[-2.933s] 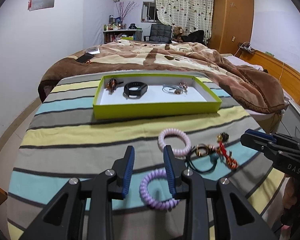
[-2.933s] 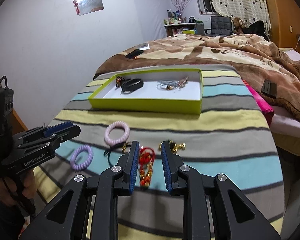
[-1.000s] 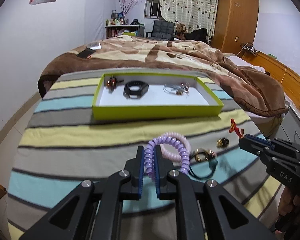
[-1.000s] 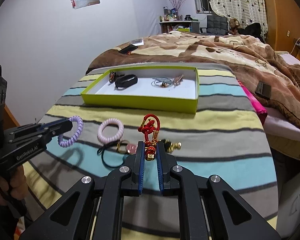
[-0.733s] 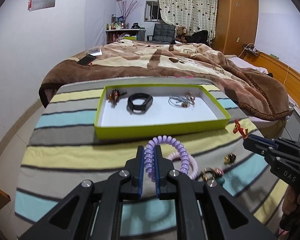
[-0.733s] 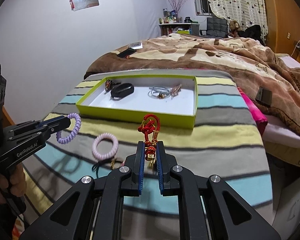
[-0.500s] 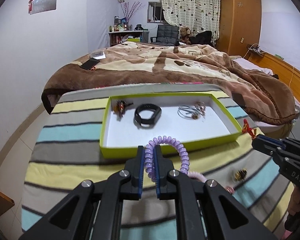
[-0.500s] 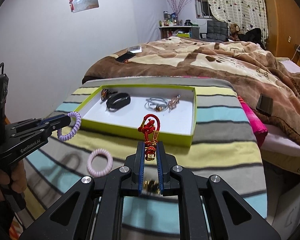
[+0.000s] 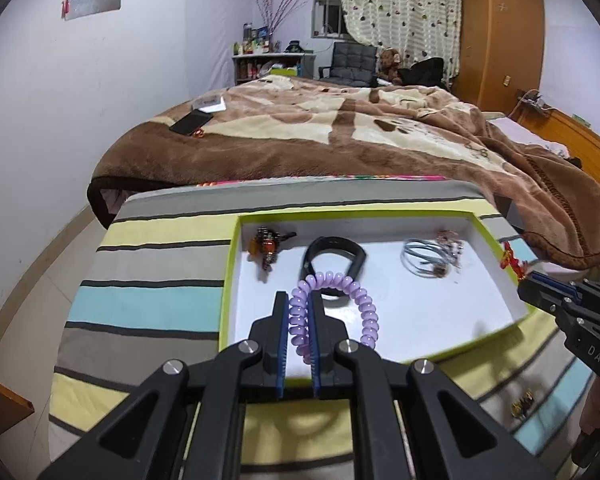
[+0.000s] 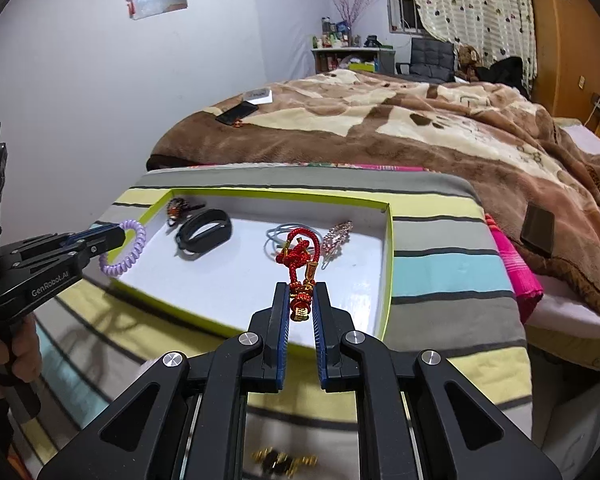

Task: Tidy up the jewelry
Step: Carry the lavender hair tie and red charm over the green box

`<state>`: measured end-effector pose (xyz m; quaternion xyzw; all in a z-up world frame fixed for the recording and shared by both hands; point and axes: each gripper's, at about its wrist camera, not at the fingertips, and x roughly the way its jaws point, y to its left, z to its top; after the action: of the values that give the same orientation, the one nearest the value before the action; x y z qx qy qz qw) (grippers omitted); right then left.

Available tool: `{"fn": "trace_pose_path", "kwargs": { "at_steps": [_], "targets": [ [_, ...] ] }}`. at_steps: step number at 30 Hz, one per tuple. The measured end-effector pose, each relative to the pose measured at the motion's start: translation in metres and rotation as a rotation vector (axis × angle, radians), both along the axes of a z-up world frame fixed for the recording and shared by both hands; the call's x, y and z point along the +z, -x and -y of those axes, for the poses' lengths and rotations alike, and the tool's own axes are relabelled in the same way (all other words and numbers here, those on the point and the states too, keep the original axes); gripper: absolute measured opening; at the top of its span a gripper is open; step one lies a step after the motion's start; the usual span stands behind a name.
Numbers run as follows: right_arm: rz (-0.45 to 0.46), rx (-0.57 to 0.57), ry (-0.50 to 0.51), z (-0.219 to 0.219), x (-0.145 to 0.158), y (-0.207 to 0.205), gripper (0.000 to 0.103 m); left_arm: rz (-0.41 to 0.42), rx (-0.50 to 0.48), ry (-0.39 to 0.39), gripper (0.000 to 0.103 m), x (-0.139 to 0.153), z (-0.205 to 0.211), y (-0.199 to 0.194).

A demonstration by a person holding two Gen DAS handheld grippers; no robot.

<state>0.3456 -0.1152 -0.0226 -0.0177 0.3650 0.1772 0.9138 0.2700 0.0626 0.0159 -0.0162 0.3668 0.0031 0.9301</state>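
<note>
Lilac coil bracelet, red knot charm (gold-tipped), lime-green tray.

My right gripper was clamped on the red knotted charm, holding it above the white floor of the lime-green tray. At the tray's left edge my left gripper gripped the purple coil hair tie; a black band lay inside the tray

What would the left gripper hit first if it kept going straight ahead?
Probably the black band: it lies in the tray directly beyond the purple coil that the left gripper holds. Depth is unclear; if the gripper points downward, the coil may touch the white tray floor first.
</note>
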Motion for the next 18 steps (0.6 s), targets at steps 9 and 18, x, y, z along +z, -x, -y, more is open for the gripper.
{"fn": "trace_pose_path", "kwargs": {
  "at_steps": [9, 18],
  "targets": [
    [-0.058, -0.037, 0.001, 0.002, -0.016, -0.032, 0.012, -0.057, 0.048, 0.001, 0.01, -0.018, -0.014, -0.033],
    [-0.115, -0.064, 0.031, 0.001, -0.033, -0.051, 0.012, -0.11, 0.088, -0.024, 0.01, -0.037, -0.018, -0.05]
  ]
}}
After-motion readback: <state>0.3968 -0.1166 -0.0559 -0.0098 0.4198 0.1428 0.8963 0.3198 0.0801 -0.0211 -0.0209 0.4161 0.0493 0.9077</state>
